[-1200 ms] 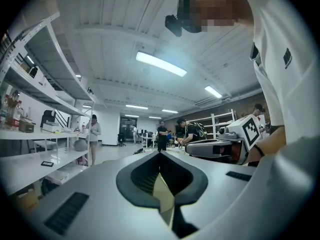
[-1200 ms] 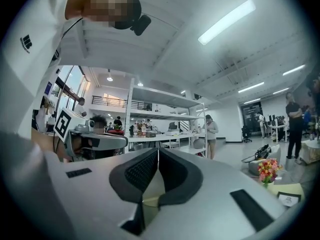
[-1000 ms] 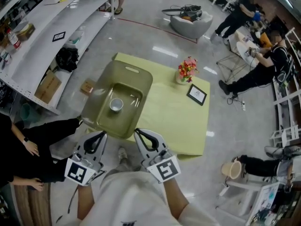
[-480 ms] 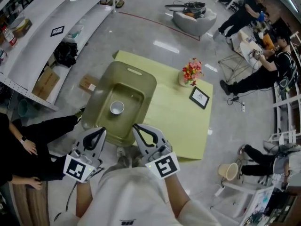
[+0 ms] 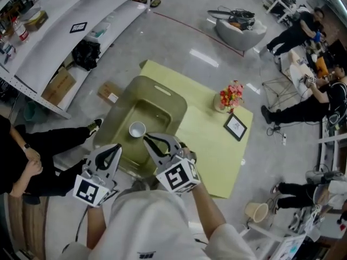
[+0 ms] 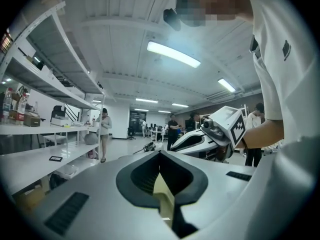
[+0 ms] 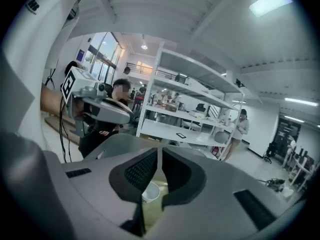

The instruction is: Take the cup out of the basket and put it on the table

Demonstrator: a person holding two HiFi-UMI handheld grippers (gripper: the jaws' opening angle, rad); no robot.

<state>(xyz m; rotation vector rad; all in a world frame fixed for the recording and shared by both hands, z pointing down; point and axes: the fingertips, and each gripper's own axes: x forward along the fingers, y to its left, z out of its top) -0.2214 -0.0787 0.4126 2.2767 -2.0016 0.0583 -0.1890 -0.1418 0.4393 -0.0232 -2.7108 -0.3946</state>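
Observation:
A white cup [image 5: 137, 129] stands upright on the floor of the olive-green basket [image 5: 162, 99], which sits on the yellow-green table [image 5: 217, 145]. My right gripper [image 5: 145, 138] is shut and empty, its tips over the basket just beside the cup on its near right. In the right gripper view the cup [image 7: 150, 193] shows below the closed jaws of the right gripper [image 7: 160, 151]. My left gripper [image 5: 116, 148] is shut with nothing in it and hangs at the basket's near left corner. In the left gripper view the left gripper [image 6: 160, 154] points level into the room.
A flower pot [image 5: 231, 96] and a small framed picture [image 5: 236, 127] stand on the table's far right. White shelving [image 5: 59, 42] runs along the left. A seated person [image 5: 32, 156] is close at the left. Several people sit at the far right.
My right gripper has moved forward and left, from the basket's near edge to over the basket beside the cup. The left gripper has stayed about where it was.

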